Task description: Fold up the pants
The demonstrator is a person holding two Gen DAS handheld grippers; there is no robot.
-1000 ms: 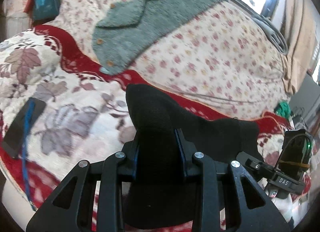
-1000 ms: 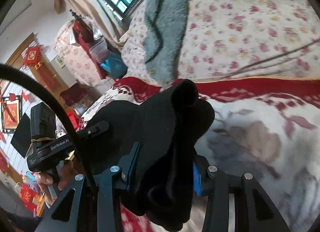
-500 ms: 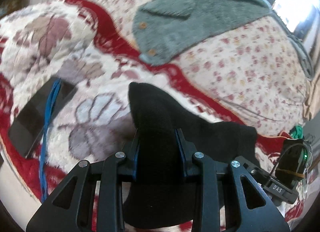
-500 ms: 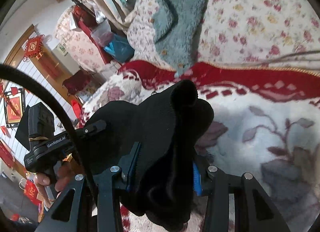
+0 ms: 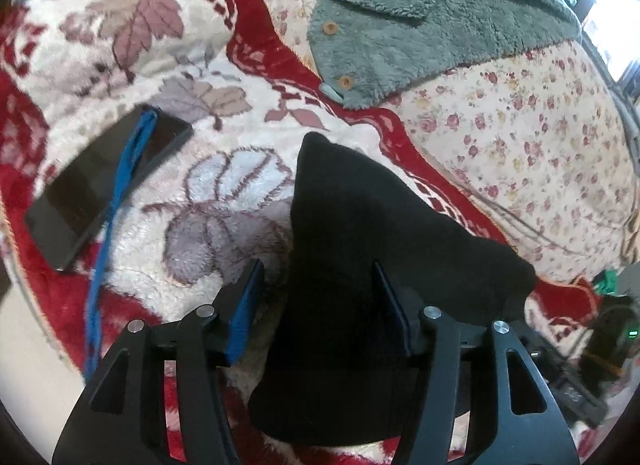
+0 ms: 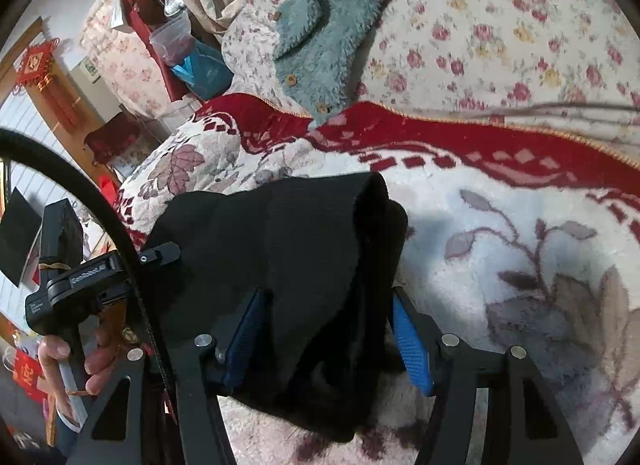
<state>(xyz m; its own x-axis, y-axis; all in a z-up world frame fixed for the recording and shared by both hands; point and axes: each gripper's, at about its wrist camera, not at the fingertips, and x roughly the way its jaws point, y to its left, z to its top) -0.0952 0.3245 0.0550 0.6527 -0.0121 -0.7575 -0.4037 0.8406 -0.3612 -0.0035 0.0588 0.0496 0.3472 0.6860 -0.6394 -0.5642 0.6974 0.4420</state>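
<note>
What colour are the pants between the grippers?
Plain black pants, clearest in the left wrist view.

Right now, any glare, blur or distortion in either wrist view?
Left wrist view: window corner blown out at top right, fisheye bends the red-bordered floral plush blanket, black knit pants lose all fold detail. Right wrist view: sharp, dark corner vignette, soft shadow of the pants on the blanket.

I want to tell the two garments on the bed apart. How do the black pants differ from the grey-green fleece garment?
The black pants are dark and smooth-knit; the grey-green fleece garment is pale and fluffy, with wooden buttons. The pants stand bunched between the opening jaws of both grippers, on the red leaf-pattern blanket; the fleece garment lies spread farther away, on the rose-print quilt, untouched. Both are soft clothing on the same bed.
</note>
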